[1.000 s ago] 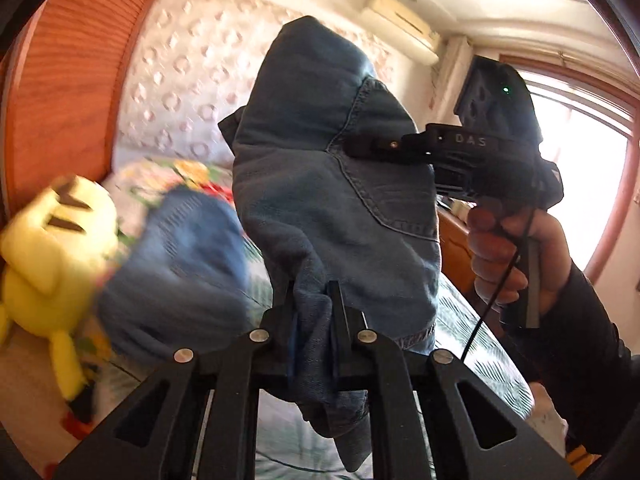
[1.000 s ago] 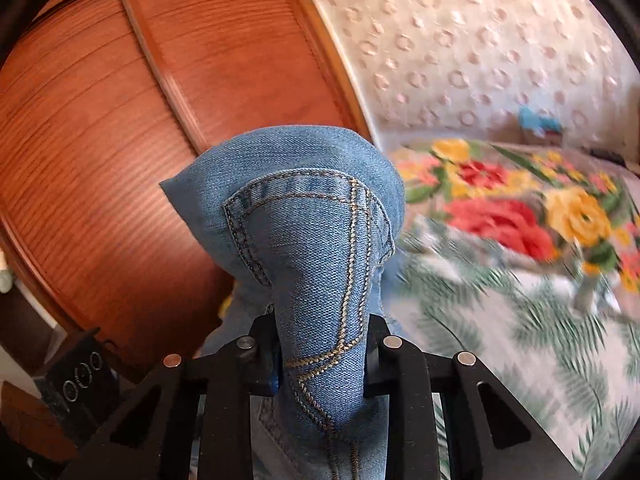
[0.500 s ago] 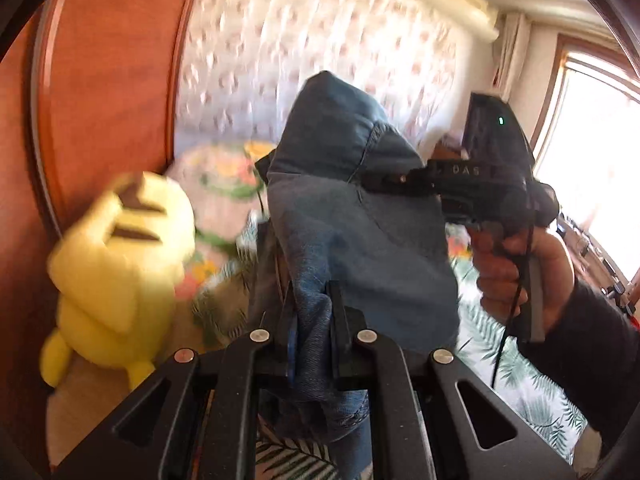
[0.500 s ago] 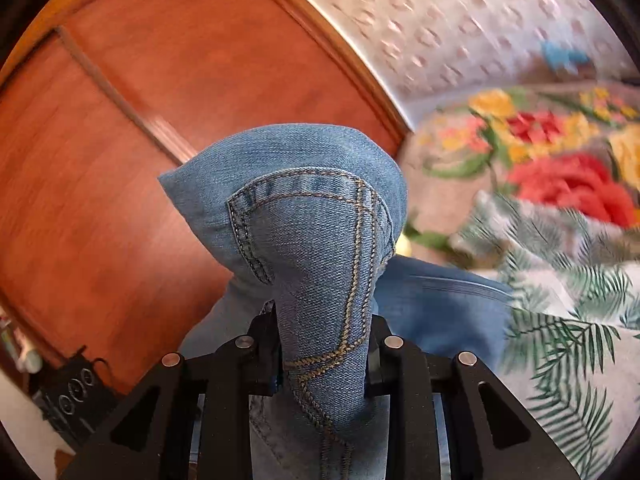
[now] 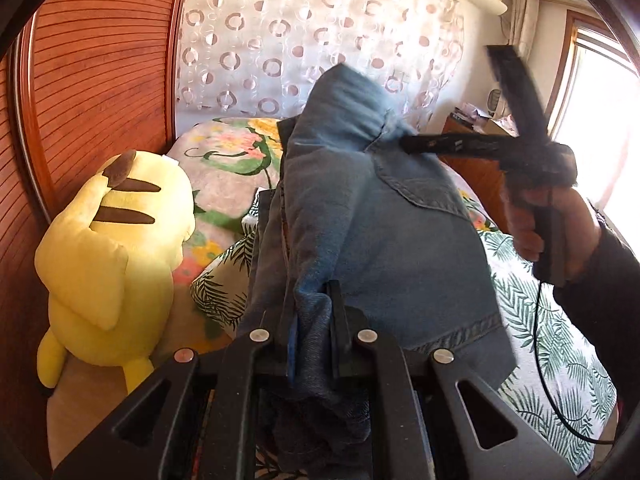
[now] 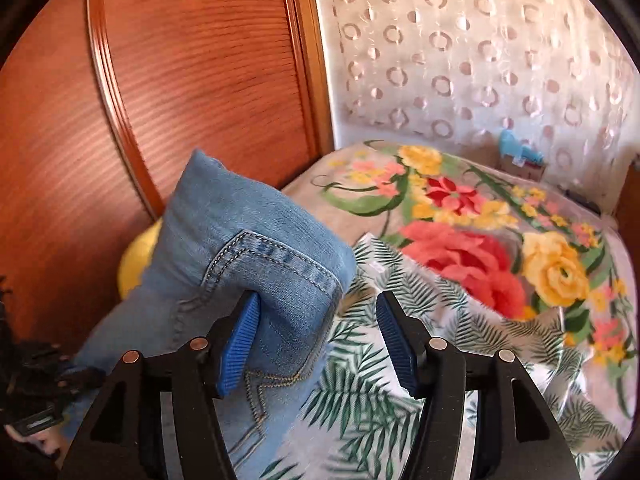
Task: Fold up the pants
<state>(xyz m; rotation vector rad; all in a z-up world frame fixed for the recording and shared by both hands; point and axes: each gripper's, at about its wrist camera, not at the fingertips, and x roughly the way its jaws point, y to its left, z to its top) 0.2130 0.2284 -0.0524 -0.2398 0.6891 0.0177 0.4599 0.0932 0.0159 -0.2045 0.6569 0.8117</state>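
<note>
The blue denim pants point(image 5: 384, 240) hang in the air over the bed. My left gripper point(image 5: 310, 328) is shut on a bunch of their fabric at the bottom of the left wrist view. In the right wrist view my right gripper point(image 6: 320, 332) is open, its blue pads point(image 6: 394, 338) spread apart. A fold of the pants point(image 6: 248, 248) with a stitched pocket edge rests against its left pad, not clamped. The right gripper also shows in the left wrist view point(image 5: 408, 144), held by a hand at the pants' upper right edge.
A yellow plush toy point(image 5: 116, 256) sits at the left against a ribbed wooden wardrobe point(image 5: 92, 80). The bed has a floral blanket point(image 6: 480, 240) and a leaf-print sheet point(image 6: 460, 360). A curtain with ring patterns point(image 5: 320, 40) hangs behind, and a window point(image 5: 600, 100) is at the right.
My right gripper has opened and let go of the pants' fold, which slipped left. Both views have tilted down toward the bed. My left gripper stays shut on the fabric.
</note>
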